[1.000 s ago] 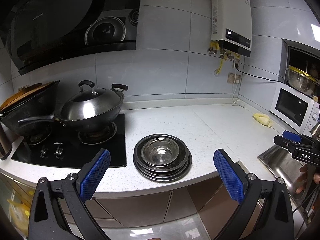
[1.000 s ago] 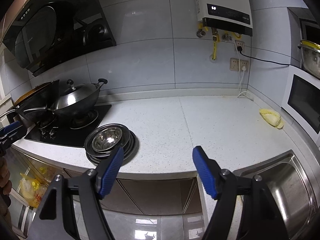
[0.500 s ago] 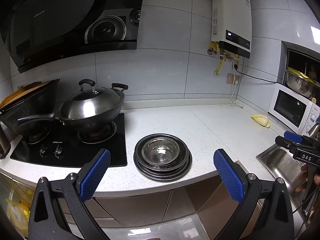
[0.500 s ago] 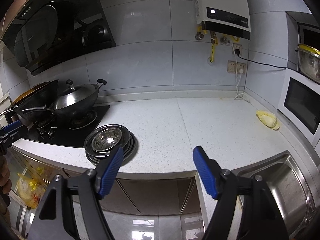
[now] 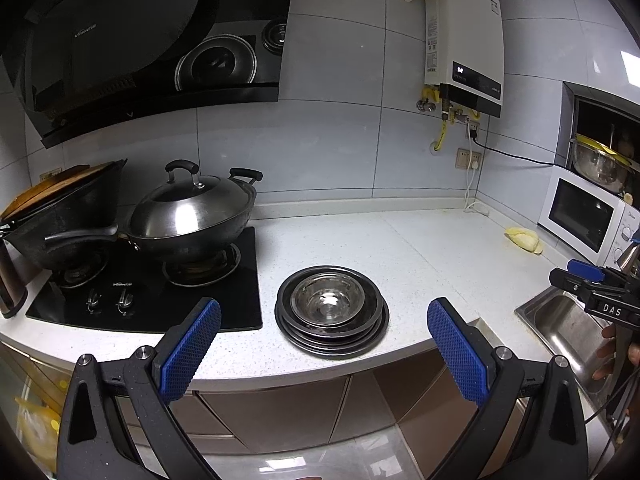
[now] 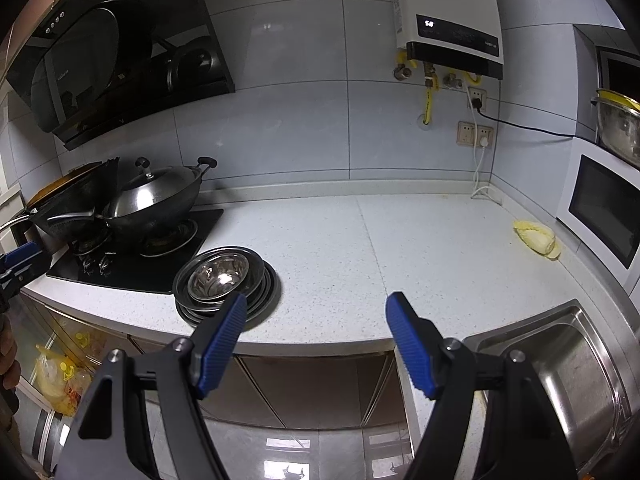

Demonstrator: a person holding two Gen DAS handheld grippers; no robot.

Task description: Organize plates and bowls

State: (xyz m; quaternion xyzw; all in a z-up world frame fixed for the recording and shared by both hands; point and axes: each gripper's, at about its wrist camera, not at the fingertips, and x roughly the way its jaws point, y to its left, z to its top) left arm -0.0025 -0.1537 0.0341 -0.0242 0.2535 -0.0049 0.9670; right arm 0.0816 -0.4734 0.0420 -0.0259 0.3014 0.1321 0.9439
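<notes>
Countertop holds stacked bowls (steel).

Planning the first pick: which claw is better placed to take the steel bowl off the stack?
Left. The left claw is open and frames the steel bowl head-on; the right claw sits off toward the sink.

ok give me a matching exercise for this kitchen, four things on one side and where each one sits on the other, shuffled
Things:
1. wok
2. stack of plates and bowls
3. yellow cloth
4. water heater

Places:
A. high on the tiled wall
B. on the counter beside the microwave
C. on the right burner of the stove
D. on the counter near its front edge, right of the stove

Pairs: 1-C, 2-D, 3-B, 4-A
</notes>
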